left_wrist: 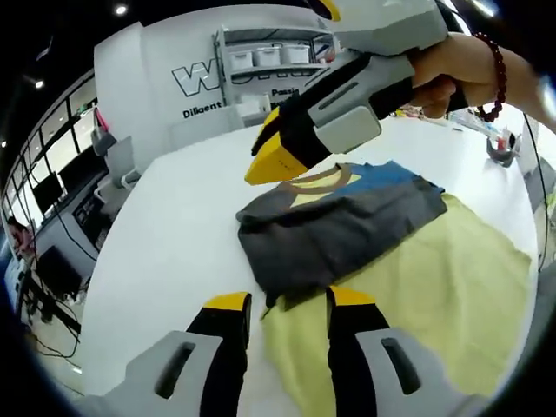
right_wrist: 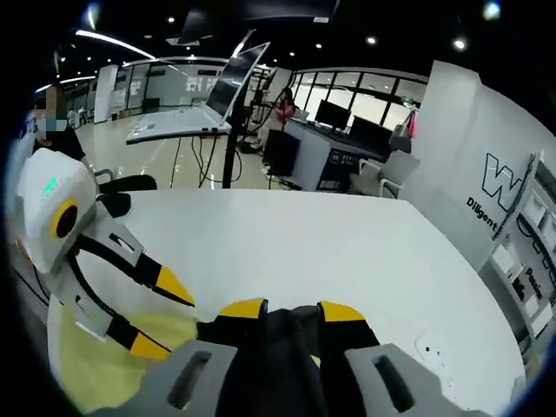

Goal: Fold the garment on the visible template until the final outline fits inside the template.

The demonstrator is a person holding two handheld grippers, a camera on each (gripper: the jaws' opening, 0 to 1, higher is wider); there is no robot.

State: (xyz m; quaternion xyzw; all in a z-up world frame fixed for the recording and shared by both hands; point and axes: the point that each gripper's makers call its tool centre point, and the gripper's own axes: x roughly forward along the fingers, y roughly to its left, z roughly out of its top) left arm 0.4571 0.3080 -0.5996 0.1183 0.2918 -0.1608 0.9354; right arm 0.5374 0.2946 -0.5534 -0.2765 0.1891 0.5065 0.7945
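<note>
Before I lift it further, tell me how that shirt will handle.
Probably floppy: the shirt lies in soft, creased folds on the yellow template. Likely light, since the right gripper bunches the cloth between its jaws. It may sag and unfold when raised.

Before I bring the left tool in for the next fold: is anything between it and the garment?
Nothing visible. The left tool is open right at the garment's near edge on the yellow template.

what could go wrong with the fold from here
The right hand-held gripper pinches dark fabric of the garment; a slip could drop the fold crooked. The folded pile overhangs the yellow template at its far edge, so the outline may end outside. The open left hand-held gripper could snag the template's edge.
</note>
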